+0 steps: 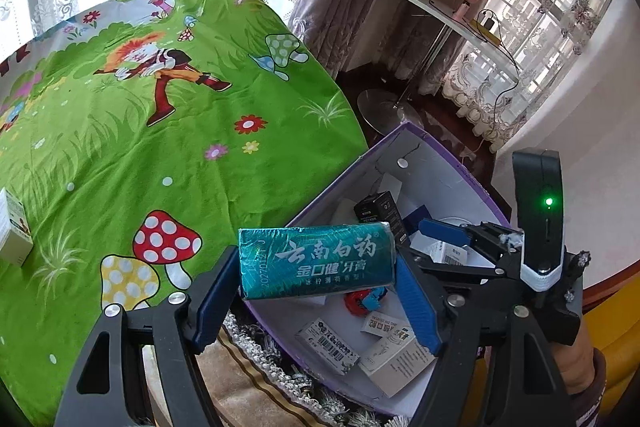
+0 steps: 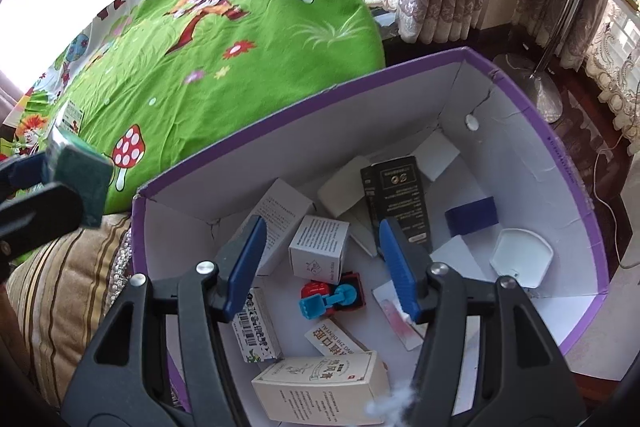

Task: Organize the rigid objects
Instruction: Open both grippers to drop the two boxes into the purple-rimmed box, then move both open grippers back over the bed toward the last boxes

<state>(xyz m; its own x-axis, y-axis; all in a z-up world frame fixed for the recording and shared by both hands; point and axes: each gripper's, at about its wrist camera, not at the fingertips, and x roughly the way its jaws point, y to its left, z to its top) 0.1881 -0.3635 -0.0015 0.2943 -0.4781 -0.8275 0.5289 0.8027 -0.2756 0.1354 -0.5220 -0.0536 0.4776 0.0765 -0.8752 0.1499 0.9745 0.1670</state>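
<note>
Gripping a teal foil-wrapped toothpaste box crosswise between its blue pads, the left gripper tilts down over the near rim of a purple-edged white cardboard box. The right gripper angles steeply into that box, its jaws spread with nothing between them, above a small white carton and a red-and-blue toy. More cartons lie on the box floor, among them a black carton leaning against others. Beside the box spreads a green cartoon-print cloth with mushrooms, where another small white carton stands. Lace curtains and a white shelf fill the background.
</note>
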